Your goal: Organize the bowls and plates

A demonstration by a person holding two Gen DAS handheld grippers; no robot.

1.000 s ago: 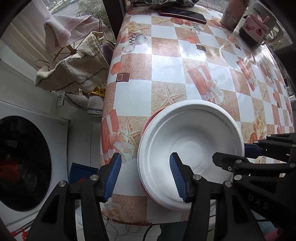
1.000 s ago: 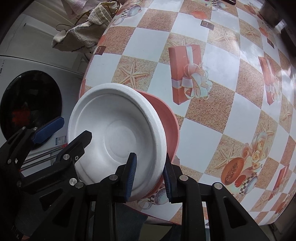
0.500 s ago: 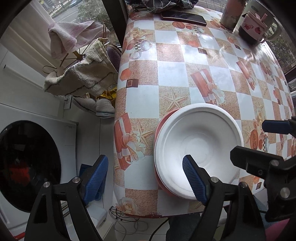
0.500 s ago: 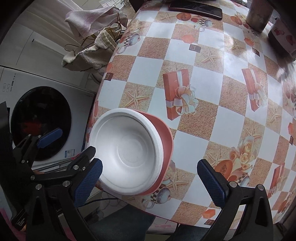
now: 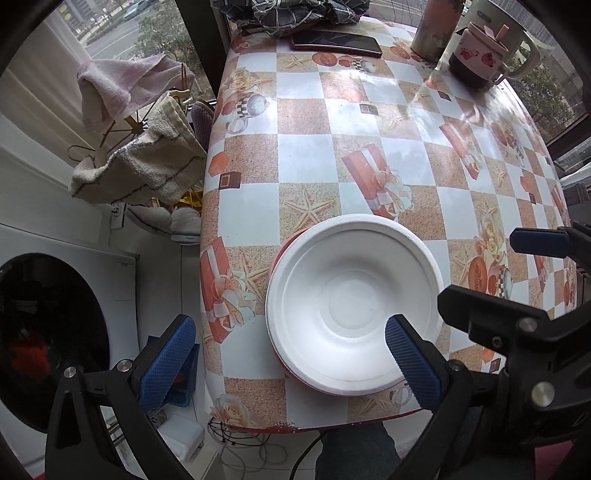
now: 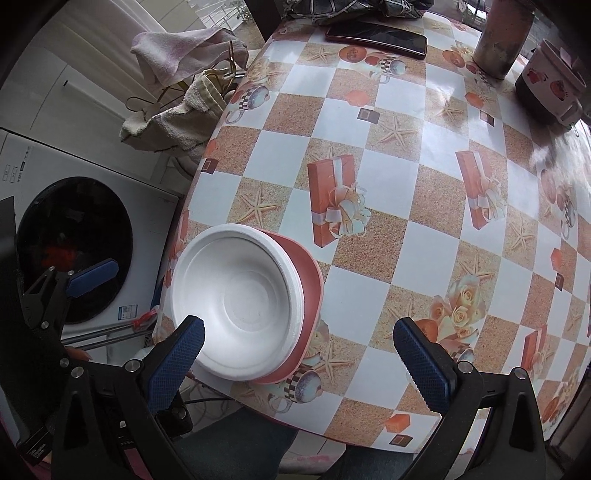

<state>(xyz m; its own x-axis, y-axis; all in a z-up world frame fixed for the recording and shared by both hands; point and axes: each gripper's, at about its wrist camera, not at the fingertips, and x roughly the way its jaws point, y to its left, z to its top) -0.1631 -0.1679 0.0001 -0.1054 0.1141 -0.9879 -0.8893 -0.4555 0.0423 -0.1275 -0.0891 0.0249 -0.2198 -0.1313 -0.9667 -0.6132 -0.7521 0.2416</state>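
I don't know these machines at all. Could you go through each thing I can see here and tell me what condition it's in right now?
White foam bowl: upright, empty, nested on the red one.
Red plastic bowl: underneath, near the table's edge.
Left gripper: jaws wide, just opened, holding nothing.
Right gripper: jaws wide, empty.
Black phone: lying flat, screen dark.
Pink-patterned lidded mug: upright, lid on.
Washing machine door: shut.

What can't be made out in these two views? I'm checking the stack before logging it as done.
- Pink dish, both views: the white plate covers all but its rim, so whether it is a plate or a bowl is unclear.
- Mug, right wrist view: cut off by the frame edge.
- Dark cloth bundle, left wrist view: cut off at the top.
- Washer drum: too dark to see its contents.
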